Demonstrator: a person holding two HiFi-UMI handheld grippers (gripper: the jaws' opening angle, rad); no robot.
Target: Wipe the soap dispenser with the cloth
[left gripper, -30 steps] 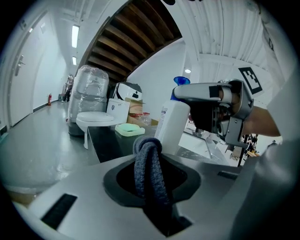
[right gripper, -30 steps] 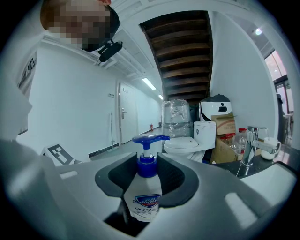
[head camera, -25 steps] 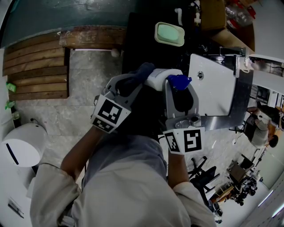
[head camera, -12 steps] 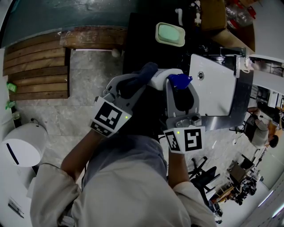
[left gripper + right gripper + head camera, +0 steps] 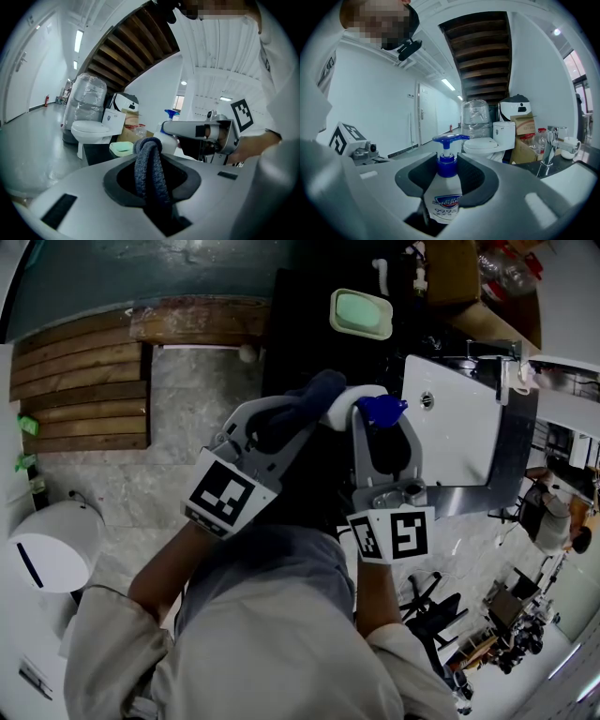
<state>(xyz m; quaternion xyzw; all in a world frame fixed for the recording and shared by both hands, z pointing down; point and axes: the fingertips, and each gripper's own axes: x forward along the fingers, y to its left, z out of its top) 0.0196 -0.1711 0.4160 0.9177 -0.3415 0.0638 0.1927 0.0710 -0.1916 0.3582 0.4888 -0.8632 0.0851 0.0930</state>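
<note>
1. Now the soap dispenser stands upright between the jaws of the right gripper. It is a white bottle with a blue label, and its blue pump head rises above the jaw pads.
2. Those jaws sit partly apart and press on the bottle's body from both sides. They hold it in front of the person, just beside the left edge of the white sink.
3. Close by is the cloth, a dark blue rolled bundle pinched in the left gripper. This gripper's jaws are drawn in tight on it, and a thick loop of cloth sticks out past the fingertips.
4. Seen from the head view, the cloth's bunched end lies against the left side of the bottle's white shoulder. The two grippers angle in toward each other.
5. Farther out, a pale green soap dish rests on the dark counter beyond the bottle.
6. Further off, a chrome faucet stands to the right and a white toilet sits behind the pump. Wooden slats lie on the floor well to the left.
</note>
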